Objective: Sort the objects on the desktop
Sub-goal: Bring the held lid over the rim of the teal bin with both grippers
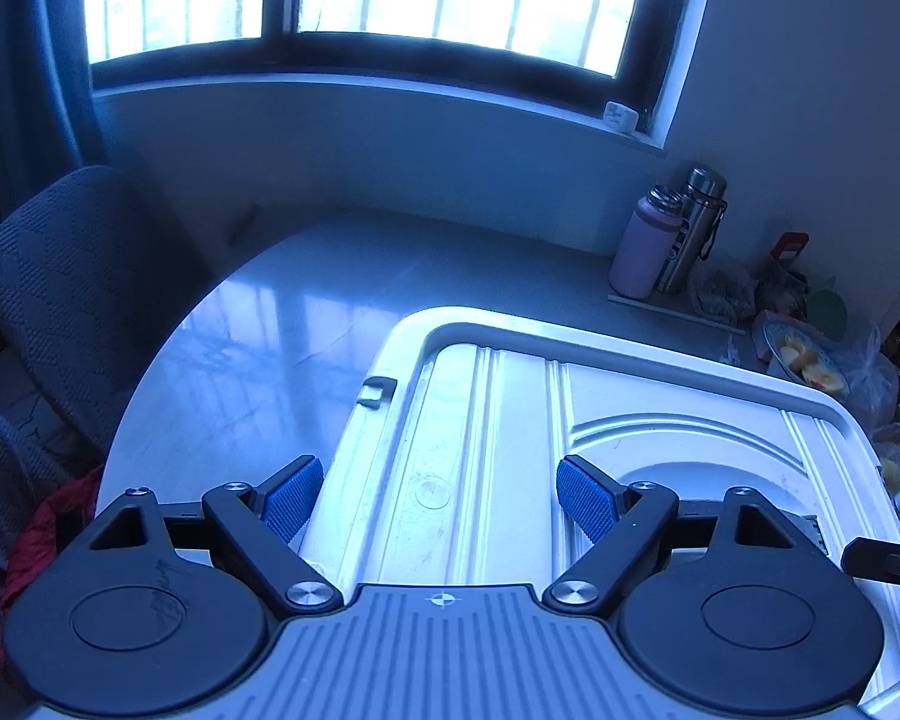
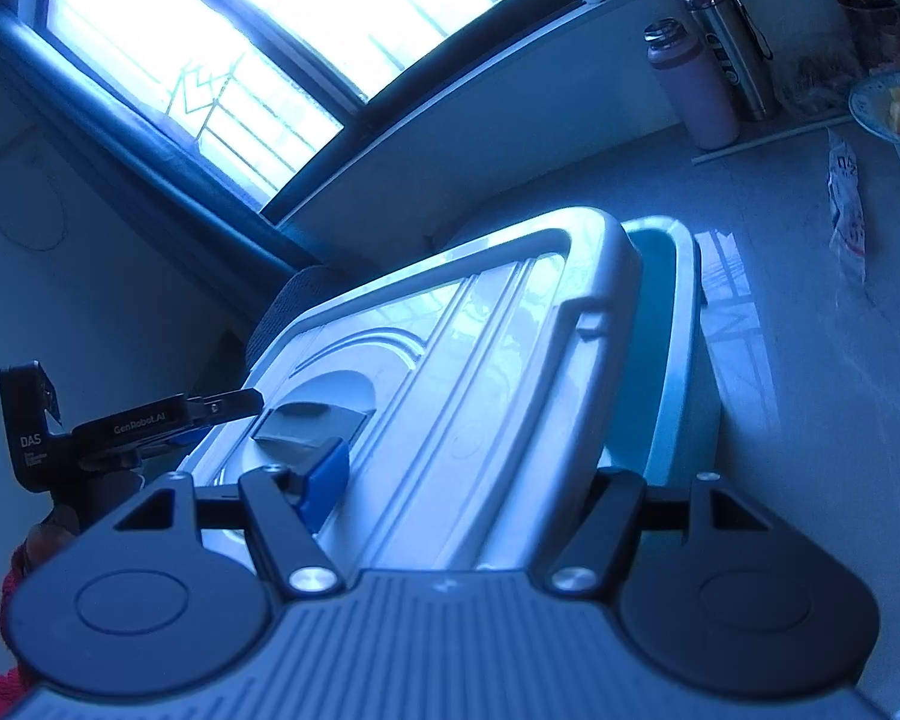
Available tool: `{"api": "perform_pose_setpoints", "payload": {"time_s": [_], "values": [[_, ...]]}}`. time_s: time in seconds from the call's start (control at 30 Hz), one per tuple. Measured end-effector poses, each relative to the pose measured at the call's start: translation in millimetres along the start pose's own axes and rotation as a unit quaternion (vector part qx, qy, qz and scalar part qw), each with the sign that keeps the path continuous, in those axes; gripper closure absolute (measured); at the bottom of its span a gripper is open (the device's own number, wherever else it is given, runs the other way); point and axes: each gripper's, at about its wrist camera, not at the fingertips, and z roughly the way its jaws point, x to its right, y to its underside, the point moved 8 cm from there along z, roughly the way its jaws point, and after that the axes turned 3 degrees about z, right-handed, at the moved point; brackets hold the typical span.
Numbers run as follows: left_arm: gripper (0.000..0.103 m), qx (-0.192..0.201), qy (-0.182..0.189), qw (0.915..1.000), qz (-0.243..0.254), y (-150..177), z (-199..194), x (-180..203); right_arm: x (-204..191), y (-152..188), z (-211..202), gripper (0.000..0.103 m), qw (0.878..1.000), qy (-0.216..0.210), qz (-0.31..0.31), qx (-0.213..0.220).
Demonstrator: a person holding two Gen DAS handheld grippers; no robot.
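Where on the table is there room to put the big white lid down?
The widest bare patch of table lies left of the lid, toward the chair. A second strip runs right of the teal bin, before the wrapper. The far right corner is crowded: two bottles, bags and a fruit bowl.

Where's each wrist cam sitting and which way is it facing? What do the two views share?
Left wrist: above the white lid, looking across the table toward the window; the open left gripper shows, and a tip of the right gripper at the right edge.
Right wrist: low at the tilted lid's edge, straddled by the right gripper; the left gripper shows.
Shared: lid, pink bottle, steel flask, window.
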Motion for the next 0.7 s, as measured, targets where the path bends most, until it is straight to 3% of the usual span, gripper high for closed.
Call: {"api": "perform_pose_setpoints", "payload": {"time_s": [0.33, 0.57, 0.7], "values": [[0.017, -0.016, 0.018, 0.9997, -0.006, -25.8, 62.5, -12.1, 13.9, -31.0, 38.3, 0.034, 1.0, 0.026, 0.001, -0.003], [0.017, -0.044, 0.026, 0.9987, -0.008, -21.1, 98.1, -16.8, 22.8, -39.8, 58.6, 0.033, 0.998, 0.054, -0.001, -0.017], [0.017, -0.056, 0.045, 0.9974, -0.008, -14.3, 105.1, -14.2, 23.5, -37.4, 60.4, 0.02, 0.996, 0.087, -0.001, -0.032]]}}
